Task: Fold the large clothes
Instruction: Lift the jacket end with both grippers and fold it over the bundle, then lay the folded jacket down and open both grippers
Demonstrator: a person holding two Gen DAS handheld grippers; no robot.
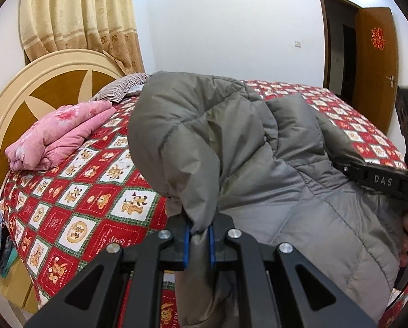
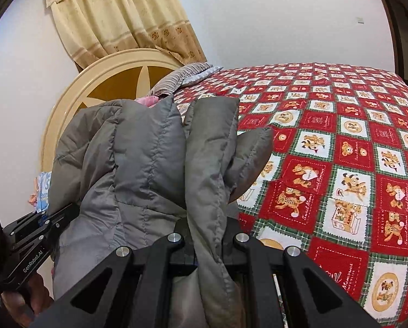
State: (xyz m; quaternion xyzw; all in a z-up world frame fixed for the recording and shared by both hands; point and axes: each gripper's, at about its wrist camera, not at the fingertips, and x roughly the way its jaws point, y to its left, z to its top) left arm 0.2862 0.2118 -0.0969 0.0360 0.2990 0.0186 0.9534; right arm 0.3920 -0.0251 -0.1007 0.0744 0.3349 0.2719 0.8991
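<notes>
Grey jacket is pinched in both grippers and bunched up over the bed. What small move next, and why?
Probably draw the two grippers apart and lower the grey padded jacket flat onto the patterned bedspread. The left gripper and right gripper each clamp a fold, and the fabric hangs crumpled between them, too bunched to fold cleanly.

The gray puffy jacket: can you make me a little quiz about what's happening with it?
1. True or false: both grippers pinch the gray puffy jacket.
2. What pink thing lies near the headboard?
3. The bedspread is patterned with: A) stripes B) teddy bears C) flowers.

Key:
1. True: the left gripper and the right gripper each have fingers closed on its fabric.
2. A folded pink quilt.
3. B.
</notes>
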